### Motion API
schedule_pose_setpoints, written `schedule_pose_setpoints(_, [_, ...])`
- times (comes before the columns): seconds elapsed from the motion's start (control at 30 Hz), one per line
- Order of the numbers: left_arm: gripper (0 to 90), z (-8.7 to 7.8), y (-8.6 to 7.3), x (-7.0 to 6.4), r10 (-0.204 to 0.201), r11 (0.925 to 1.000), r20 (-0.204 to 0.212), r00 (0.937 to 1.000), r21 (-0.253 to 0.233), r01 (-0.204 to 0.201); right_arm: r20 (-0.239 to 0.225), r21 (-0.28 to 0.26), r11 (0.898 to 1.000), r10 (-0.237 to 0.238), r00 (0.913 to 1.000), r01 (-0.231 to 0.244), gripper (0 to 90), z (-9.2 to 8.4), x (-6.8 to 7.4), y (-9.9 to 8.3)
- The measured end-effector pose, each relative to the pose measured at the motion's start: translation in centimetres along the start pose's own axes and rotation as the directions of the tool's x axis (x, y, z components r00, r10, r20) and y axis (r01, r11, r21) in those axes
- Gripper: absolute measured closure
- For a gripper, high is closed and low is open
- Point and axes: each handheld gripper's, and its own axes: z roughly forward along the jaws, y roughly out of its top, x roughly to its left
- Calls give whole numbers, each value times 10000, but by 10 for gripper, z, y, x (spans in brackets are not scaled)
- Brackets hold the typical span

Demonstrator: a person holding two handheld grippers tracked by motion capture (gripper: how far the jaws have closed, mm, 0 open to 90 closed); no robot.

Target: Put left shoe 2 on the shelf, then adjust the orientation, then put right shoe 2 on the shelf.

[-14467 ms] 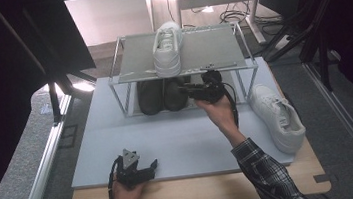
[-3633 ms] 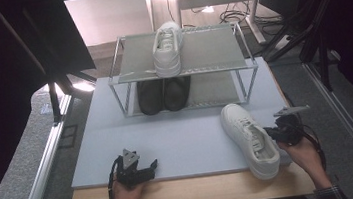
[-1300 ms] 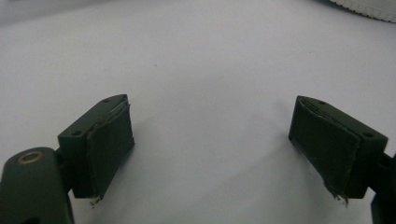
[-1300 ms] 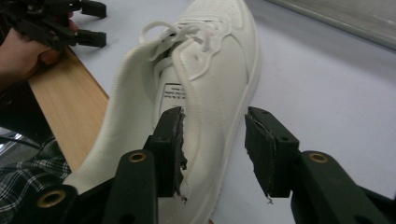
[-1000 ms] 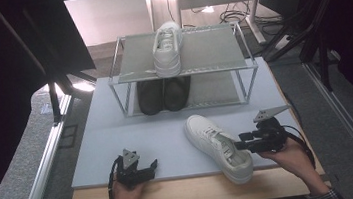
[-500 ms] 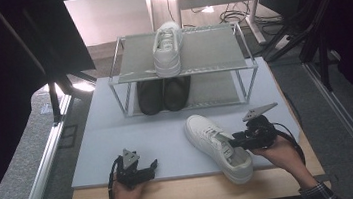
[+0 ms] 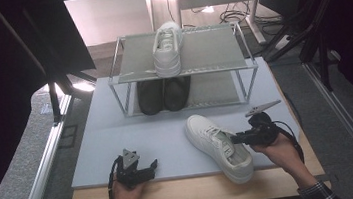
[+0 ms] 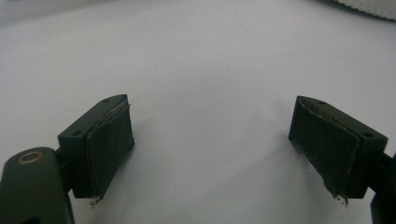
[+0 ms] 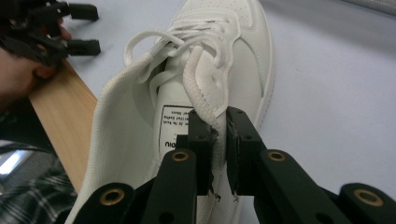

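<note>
A white sneaker (image 7: 213, 143) lies on the grey mat (image 7: 133, 134) at the front right, toe toward the rack. My right gripper (image 7: 234, 138) reaches it from the right. Its jaws have just been closing, and in the right gripper view the right gripper (image 9: 218, 126) is shut on the sneaker's (image 9: 243, 56) padded upper edge beside the laces. My left gripper (image 7: 153, 165) rests at the mat's front edge. In the left gripper view the left gripper (image 8: 212, 140) stands open over bare mat (image 8: 210, 70), with nothing between the pads.
A wire shoe rack (image 7: 209, 50) stands at the back of the mat, a second white sneaker (image 7: 167, 47) on its top shelf and a pair of black shoes (image 7: 164, 95) beneath. A wooden table edge (image 7: 190, 193) runs in front of the mat.
The right gripper has moved left against the sneaker's side and closed its jaws on the upper edge. The left gripper has stayed put.
</note>
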Motion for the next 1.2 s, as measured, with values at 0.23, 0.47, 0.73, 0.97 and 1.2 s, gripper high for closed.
schedule_pose_setpoints(0.23, [133,0,0,0,6,10000,-7,10000,0,-6,-419,-172,9972,717,9965,-725,828,-7,-6,2])
schedule_pose_setpoints(0.47, [132,0,0,0,5,10000,-7,10000,5,-5,-721,-196,9937,1087,9915,-1104,836,-15,-10,5])
schedule_pose_setpoints(0.73, [133,0,0,0,3,10000,-4,10000,4,-3,-887,-248,9902,1348,9869,-1375,840,-20,-11,9])
schedule_pose_setpoints(0.97, [133,0,0,0,0,10000,-2,10000,3,0,-993,-389,9874,1489,9839,-1534,841,-26,-13,11])
schedule_pose_setpoints(1.2, [132,0,0,0,-2,10000,-5,10000,0,2,-1352,-501,9800,1842,9735,-1924,841,-34,-16,13])
